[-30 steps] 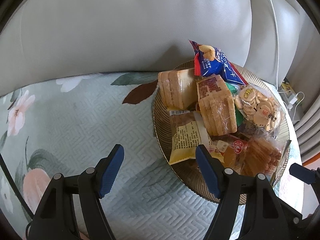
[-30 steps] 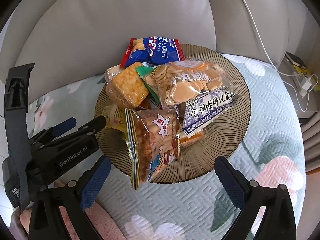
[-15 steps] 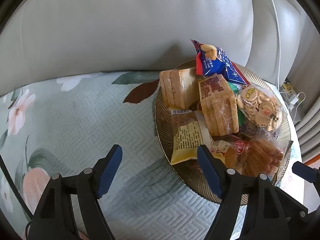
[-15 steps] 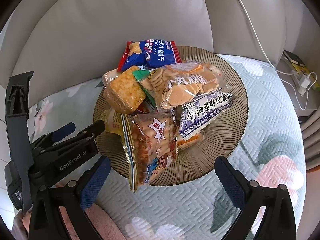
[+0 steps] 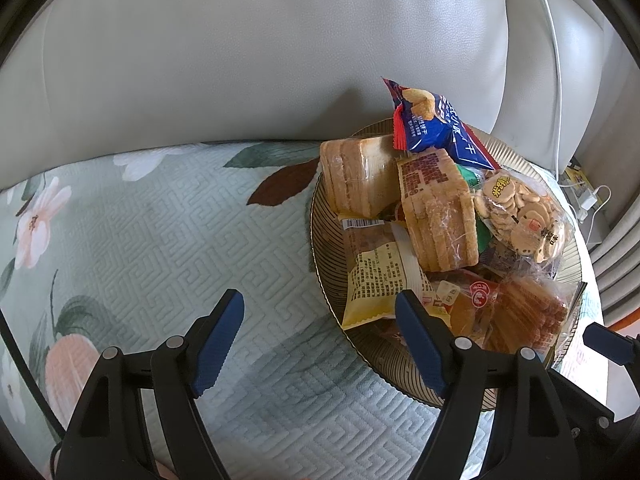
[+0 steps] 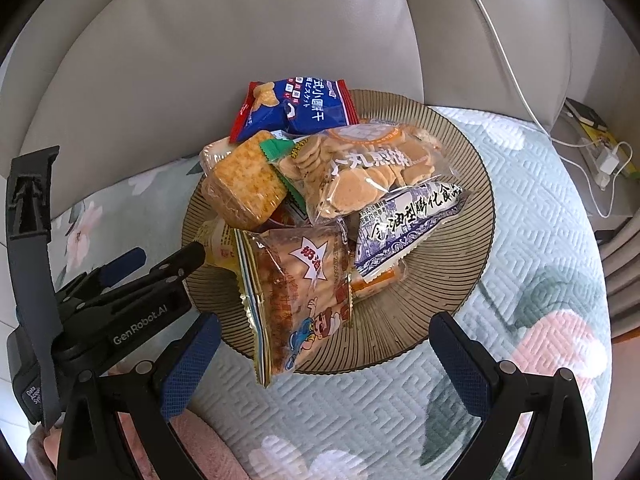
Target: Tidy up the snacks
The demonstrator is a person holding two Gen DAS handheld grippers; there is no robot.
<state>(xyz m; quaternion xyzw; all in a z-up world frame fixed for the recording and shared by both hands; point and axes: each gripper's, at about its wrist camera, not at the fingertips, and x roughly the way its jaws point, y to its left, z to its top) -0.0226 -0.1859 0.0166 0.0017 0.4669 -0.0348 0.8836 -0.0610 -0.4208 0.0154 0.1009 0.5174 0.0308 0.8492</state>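
A ribbed brown plate (image 6: 448,280) is sitting on a floral quilted cover (image 5: 160,240) against a pale cushion back (image 5: 240,60), and it is carrying the whole heap of snacks. At least eight packets are showing: one blue biscuit packet (image 6: 304,104) at the far rim, one clear bag of small round crackers (image 6: 360,168), two clear-wrapped stacks of square crackers (image 5: 436,216) (image 5: 356,176), one yellow packet (image 5: 376,276), one blue-and-white packet (image 6: 404,228), one cartoon-printed bag (image 6: 304,296), and one small orange-ended packet (image 6: 380,280) mostly buried.

The cartoon-printed bag is lying with its long axis running from the heap toward the right gripper (image 6: 324,364), its near end overhanging the rim between the fingers. The blue-and-white packet is angling away to the right.

The right gripper is hovering spread wide and grasping nothing. The left gripper (image 5: 320,332) is also spread and empty, its right finger (image 5: 420,344) just over the near rim beside the yellow packet, its left finger over bare cover.
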